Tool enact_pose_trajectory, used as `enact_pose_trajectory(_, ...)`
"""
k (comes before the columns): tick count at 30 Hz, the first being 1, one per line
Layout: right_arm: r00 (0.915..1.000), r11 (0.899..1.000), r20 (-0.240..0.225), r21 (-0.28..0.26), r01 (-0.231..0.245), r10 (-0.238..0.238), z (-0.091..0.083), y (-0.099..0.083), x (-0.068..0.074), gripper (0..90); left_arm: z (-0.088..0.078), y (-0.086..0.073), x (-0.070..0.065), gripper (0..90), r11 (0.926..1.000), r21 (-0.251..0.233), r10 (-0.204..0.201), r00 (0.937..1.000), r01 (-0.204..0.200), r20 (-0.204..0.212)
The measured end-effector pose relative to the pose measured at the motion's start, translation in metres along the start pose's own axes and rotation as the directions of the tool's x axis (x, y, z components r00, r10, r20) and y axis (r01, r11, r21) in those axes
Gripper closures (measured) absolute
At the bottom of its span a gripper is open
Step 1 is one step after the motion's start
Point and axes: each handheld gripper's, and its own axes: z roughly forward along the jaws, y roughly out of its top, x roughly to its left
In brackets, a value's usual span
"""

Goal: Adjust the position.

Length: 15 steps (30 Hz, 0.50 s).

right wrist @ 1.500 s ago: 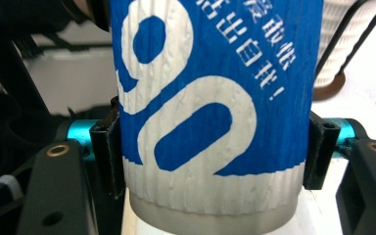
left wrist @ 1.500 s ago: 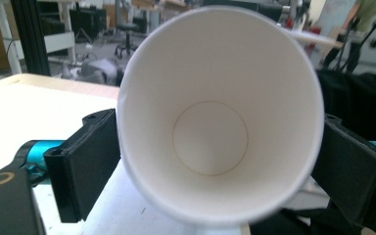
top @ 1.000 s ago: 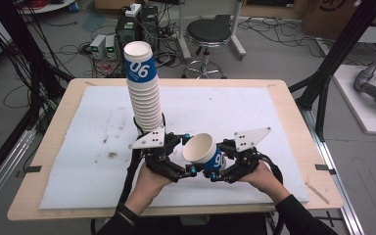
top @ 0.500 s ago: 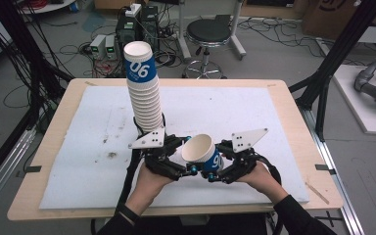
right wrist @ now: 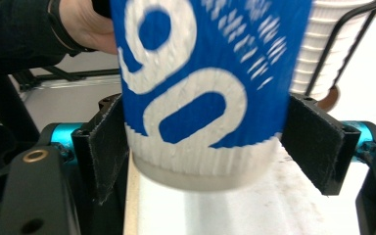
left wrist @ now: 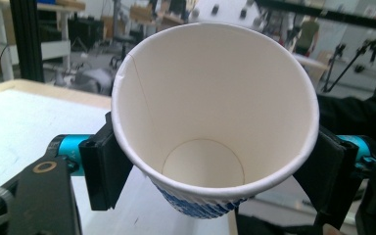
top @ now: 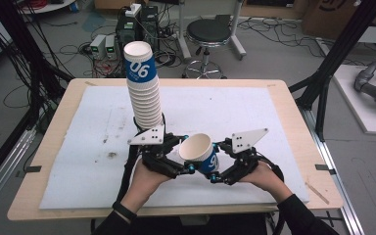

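Both tongs flank the paper cup (left clamped, right just loosened).

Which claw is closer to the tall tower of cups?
Left. The left claw sits just below the tower of cups; the right claw is farther right, beyond the single cup.

My table is a light wooden top, and a big white sheet covers nearly all of it, leaving bare wood round the edges. The sheet carries dark smudges on the side of my left hand. A tall stack of paper cups stands on the sheet, the top one blue and white.
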Motion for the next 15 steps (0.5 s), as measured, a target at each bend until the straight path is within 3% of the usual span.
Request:
enact_pose_trajectory(4, 1.0, 1.0, 0.006, 0.003, -0.002, 0.002, -0.001, 0.0, 0.001, 21.6, 0.001, 0.005, -0.002, 24.1, 0.9959, 0.086, 0.029, 0.9994, -0.027, -0.02)
enact_pose_trajectory(7, 1.0, 1.0, -0.001, 0.027, 0.001, -0.001, 0.006, -0.002, 0.001, 21.6, 0.004, 0.009, -0.005, 24.2, 0.9872, 0.15, 0.059, 0.9976, -0.053, -0.035)
enact_pose_trajectory(11, 0.9999, 0.998, -0.009, 0.057, 0.008, -0.008, 0.015, -0.006, 0.002, 24.7, 0.006, 0.015, -0.01, 24.5, 0.9775, 0.195, 0.089, 0.9953, -0.08, -0.037)
enact_pose_trajectory(15, 0.9999, 0.999, -0.008, 0.043, 0.007, -0.007, 0.02, -0.008, 0.005, 29.8, 0.006, 0.019, -0.012, 24.7, 0.9693, 0.228, 0.102, 0.9941, -0.091, -0.037)
